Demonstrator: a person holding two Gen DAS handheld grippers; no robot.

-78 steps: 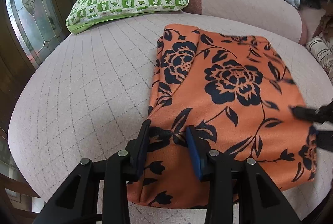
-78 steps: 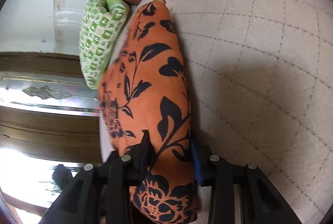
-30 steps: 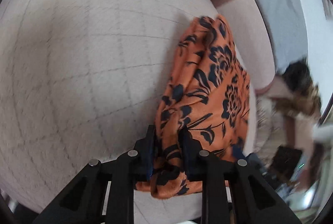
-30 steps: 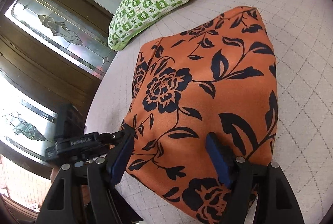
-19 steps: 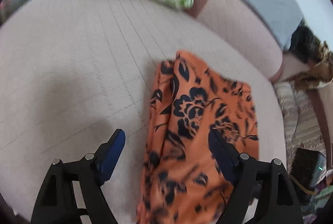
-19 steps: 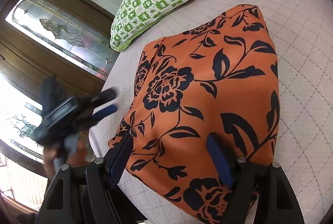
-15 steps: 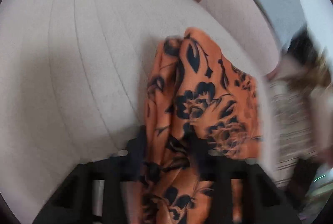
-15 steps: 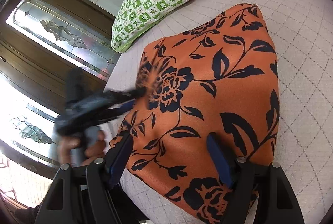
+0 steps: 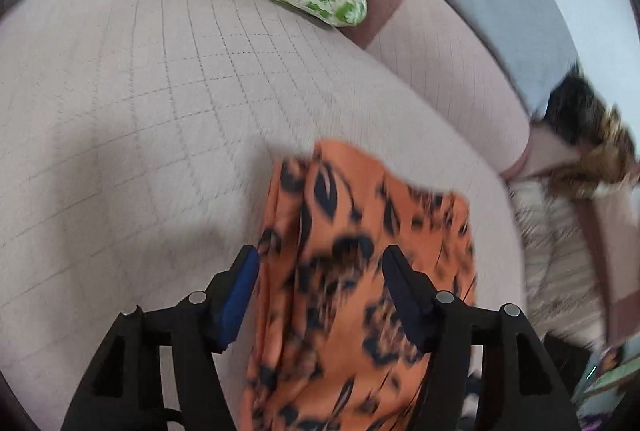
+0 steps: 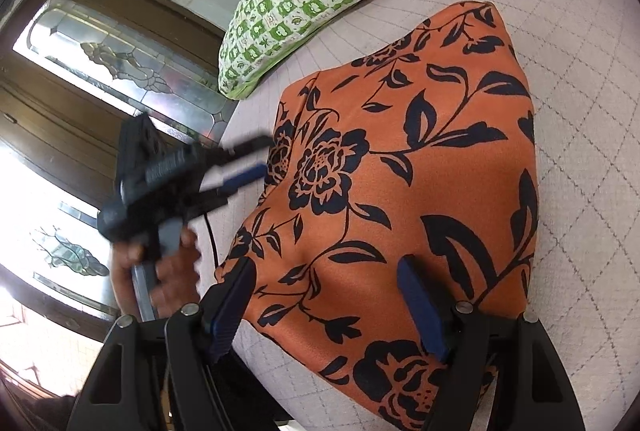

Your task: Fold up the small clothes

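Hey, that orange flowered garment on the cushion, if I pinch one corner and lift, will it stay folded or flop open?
The orange flowered garment is thin, soft cloth, so it will probably droop and unfold. Its loose layers at the left edge would likely separate. It looks light, and might slide on the quilted cushion if pushed.

The garment is orange, printed with black roses, leaves and stems. It lies on a pale pinkish-beige cushion quilted in a diamond grid. The pillow is checked green and white with small leaf motifs. Both the left gripper and the right gripper are black with blue pads.
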